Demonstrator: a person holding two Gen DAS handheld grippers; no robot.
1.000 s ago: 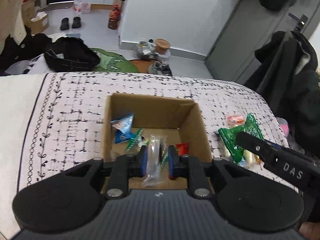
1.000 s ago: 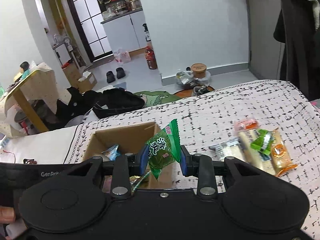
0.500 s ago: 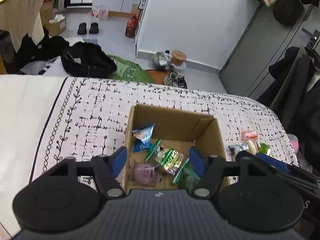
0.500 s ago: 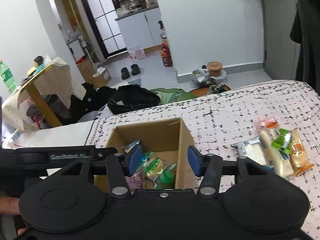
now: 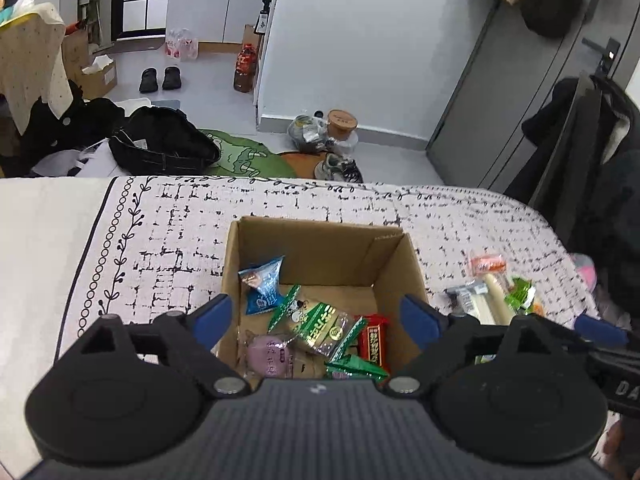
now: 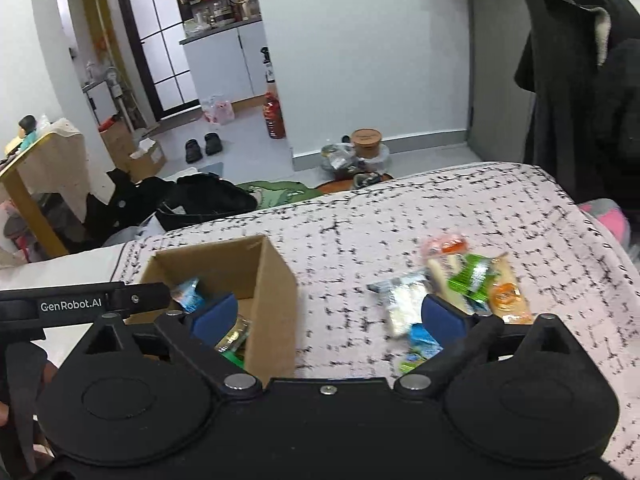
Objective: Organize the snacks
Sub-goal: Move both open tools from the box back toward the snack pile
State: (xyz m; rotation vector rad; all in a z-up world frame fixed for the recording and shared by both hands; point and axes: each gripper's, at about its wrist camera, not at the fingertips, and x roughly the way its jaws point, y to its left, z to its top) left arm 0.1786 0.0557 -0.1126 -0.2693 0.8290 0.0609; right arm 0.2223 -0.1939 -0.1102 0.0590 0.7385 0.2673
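**Both tongs empty over the snack box**

Left tongs (image 5: 316, 316) and right tongs (image 6: 328, 314) are both spreading wide, gripping nothing. Cardboard box (image 5: 316, 240) on the bed (image 5: 160, 248) holds crinkly green, blue, red and purple packets; its near wall is cut off. Loose snacks (image 6: 452, 280) right of the box look blurry.

Pale grey floor (image 5: 132, 68) beyond the patterned bed cover (image 5: 280, 204), black slippers (image 5: 160, 79) parked near the glass-paned door (image 6: 160, 40). White wall (image 5: 360, 40) ahead, grey door (image 5: 520, 80) to the right, dark coats (image 6: 580, 80) hanging. Black bag (image 5: 160, 146) slumped on the floor.
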